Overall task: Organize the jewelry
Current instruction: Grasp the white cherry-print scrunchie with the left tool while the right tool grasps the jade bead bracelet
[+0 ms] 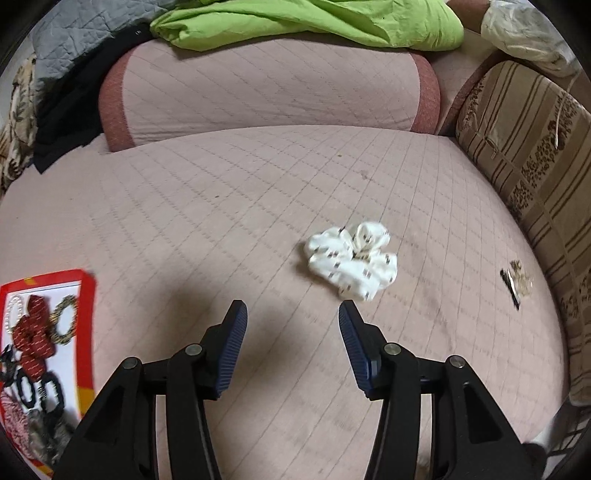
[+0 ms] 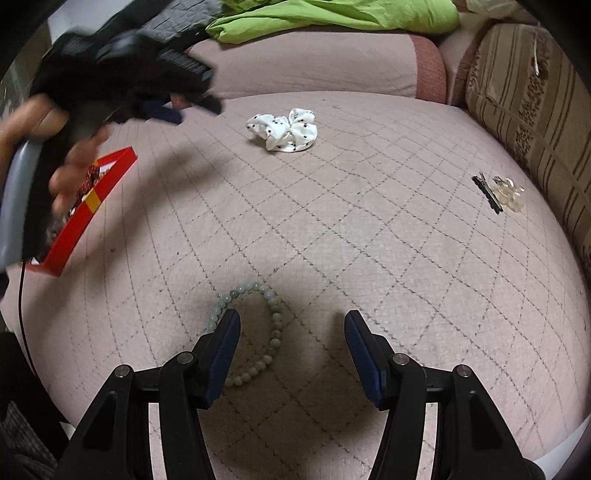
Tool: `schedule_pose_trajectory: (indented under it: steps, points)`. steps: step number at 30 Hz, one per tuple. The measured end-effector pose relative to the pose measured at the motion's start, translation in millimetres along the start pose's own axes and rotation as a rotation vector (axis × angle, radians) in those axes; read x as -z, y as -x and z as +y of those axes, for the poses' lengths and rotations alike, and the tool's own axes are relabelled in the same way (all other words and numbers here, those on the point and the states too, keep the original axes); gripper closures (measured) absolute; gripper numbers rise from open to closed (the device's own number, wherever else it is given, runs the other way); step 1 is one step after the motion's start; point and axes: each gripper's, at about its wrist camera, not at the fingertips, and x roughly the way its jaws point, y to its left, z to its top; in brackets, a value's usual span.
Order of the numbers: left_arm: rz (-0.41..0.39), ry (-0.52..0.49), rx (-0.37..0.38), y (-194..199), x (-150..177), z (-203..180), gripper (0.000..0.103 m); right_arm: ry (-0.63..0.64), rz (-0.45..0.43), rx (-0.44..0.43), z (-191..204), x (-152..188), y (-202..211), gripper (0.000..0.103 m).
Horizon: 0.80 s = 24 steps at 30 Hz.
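Observation:
My left gripper is open and empty above the pink quilted sofa seat, with a white spotted scrunchie just beyond its right finger. A red-rimmed tray at the far left holds scrunchies, hair ties and bracelets. My right gripper is open and empty; a pale green bead bracelet lies on the seat under its left finger. In the right wrist view the left gripper is blurred at upper left, above the red tray, with the scrunchie farther on.
A black hair clip and a clear bead piece lie at the seat's right side, also in the left wrist view. A striped cushion stands at the right, a pink bolster and green cloth behind.

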Motion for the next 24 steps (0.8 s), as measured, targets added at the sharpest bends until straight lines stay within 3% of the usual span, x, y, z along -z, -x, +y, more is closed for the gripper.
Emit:
schedule_pose_trajectory:
  steps: [11, 16, 24]
  points:
    - [0.036, 0.039, 0.024, -50.8, -33.3, -13.1, 0.045, 0.039, -0.022, 0.02, 6.0, 5.4, -8.9, 0.04]
    - [0.087, 0.069, 0.034, -78.8, -33.3, -11.4, 0.045, 0.083, -0.042, 0.051, 12.9, 8.9, -10.6, 0.04]
    - [0.102, 0.055, 0.02, -98.2, -24.3, -15.6, 0.045, 0.109, -0.063, 0.068, 15.6, 10.8, -12.8, 0.04]
